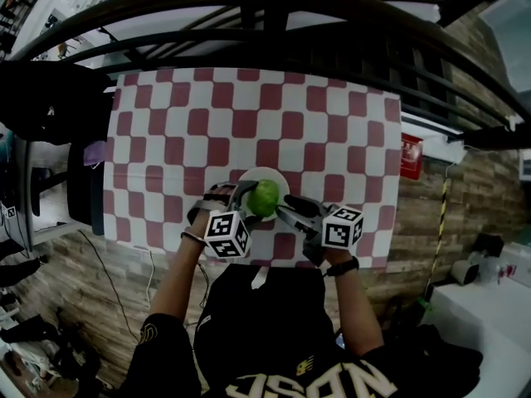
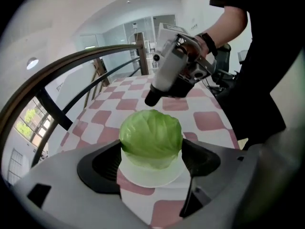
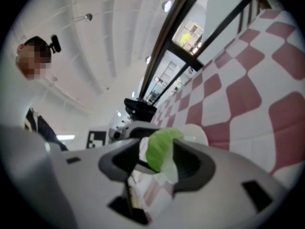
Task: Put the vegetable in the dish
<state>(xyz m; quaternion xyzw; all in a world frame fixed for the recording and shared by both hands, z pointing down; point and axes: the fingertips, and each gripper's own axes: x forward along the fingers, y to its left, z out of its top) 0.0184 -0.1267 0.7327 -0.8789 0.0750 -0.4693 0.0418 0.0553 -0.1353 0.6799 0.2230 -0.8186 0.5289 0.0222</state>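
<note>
A round green cabbage [image 1: 265, 197] sits on a small white dish [image 1: 263, 175] near the front edge of the red-and-white checked table [image 1: 249, 114]. My left gripper [image 1: 249, 204] straddles it from the left. In the left gripper view the cabbage [image 2: 150, 137] fills the gap above the dish [image 2: 151, 175] and both pads touch its sides. My right gripper [image 1: 283, 212] comes in from the right, also seen as the right gripper [image 2: 153, 98] from the left one. Its jaws stand apart around a cabbage leaf edge [image 3: 161, 149], not pressing it.
A dark curved railing [image 1: 274, 7] runs behind the table's far edge. The table's front edge [image 1: 249, 264] is right against the person's body. A red sign [image 1: 411, 157] hangs by the right side. A brick-patterned floor lies around the table.
</note>
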